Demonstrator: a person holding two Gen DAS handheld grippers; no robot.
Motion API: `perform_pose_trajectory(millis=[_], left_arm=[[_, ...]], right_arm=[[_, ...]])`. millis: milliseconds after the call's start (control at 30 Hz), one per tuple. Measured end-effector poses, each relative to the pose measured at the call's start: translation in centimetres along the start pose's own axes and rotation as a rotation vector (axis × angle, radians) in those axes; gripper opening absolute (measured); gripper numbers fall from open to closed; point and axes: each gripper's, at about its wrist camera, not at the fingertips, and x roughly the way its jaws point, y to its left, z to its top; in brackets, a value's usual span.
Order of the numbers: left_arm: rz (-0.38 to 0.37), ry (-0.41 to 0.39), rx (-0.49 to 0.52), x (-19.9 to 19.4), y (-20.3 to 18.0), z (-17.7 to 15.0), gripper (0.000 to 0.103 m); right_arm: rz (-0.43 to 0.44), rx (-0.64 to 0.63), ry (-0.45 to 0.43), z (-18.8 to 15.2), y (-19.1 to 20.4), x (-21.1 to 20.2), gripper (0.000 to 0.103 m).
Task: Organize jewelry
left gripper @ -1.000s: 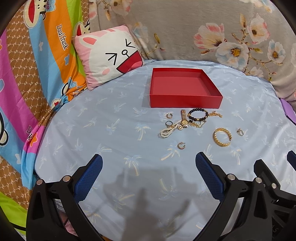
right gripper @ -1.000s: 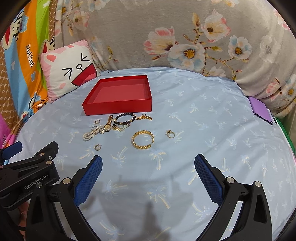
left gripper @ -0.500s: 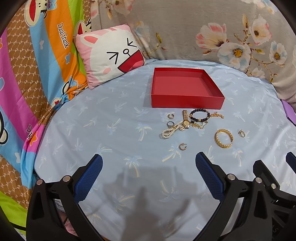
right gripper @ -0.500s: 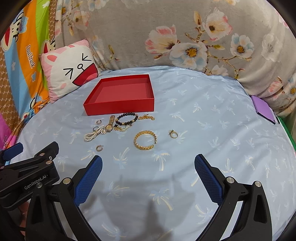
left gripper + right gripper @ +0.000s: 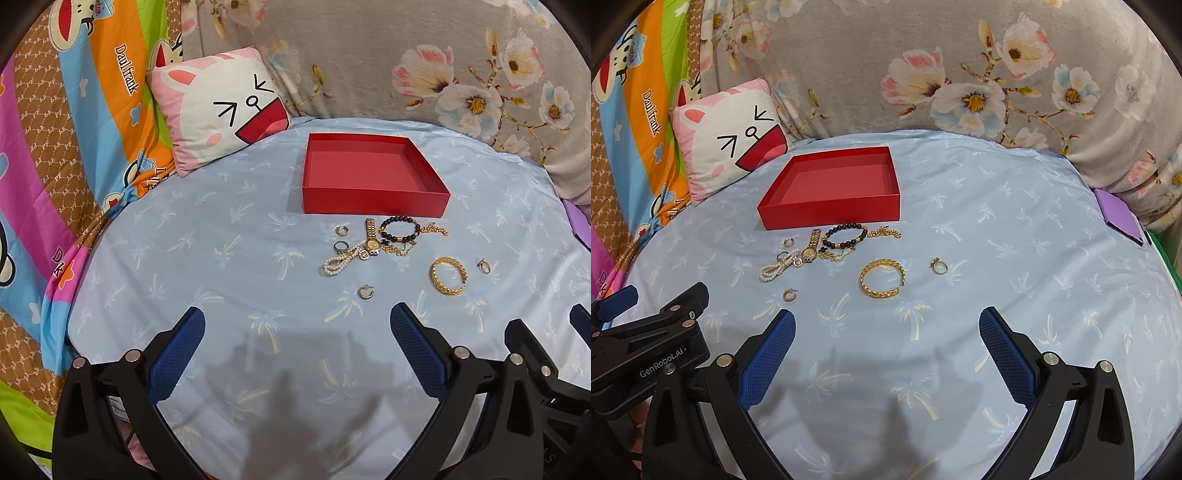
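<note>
Left gripper (image 5: 297, 332) and right gripper (image 5: 886, 332) both hover spread wide, grasping nothing, above the blue bedsheet (image 5: 1015, 258). Red box (image 5: 831, 206) sits empty. Just before it lie the gold bangle (image 5: 882, 278), beaded bracelet (image 5: 845, 237), watch (image 5: 810, 249), pearl strand (image 5: 774, 269) and ring (image 5: 939, 266).

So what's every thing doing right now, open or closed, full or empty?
Red box: lid off, empty.
Left gripper: open, holding nothing.
Right gripper: open, holding nothing.
Gold bangle: lying flat on the sheet, outside the box.
Watch: lying on the sheet, strap unfastened.
</note>
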Motion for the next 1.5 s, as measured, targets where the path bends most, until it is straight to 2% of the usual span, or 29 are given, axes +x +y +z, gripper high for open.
perform_pose_trajectory(millis=[1000, 1333, 1500], left_arm=[[-0.006, 0.005, 0.001, 0.3, -0.3, -0.5, 0.098], [-0.051, 0.033, -0.025, 2.6, 0.5, -0.5, 0.098], [-0.033, 0.065, -0.052, 4.8, 1.7, -0.3, 0.098]], right_arm=[[0.008, 0.004, 0.001, -0.1, -0.3, 0.0, 0.098], [0.016, 0.019, 0.041, -0.5, -1.1, 2.6, 0.098], [0.033, 0.032, 0.084, -0.7, -1.7, 5.0, 0.098]])
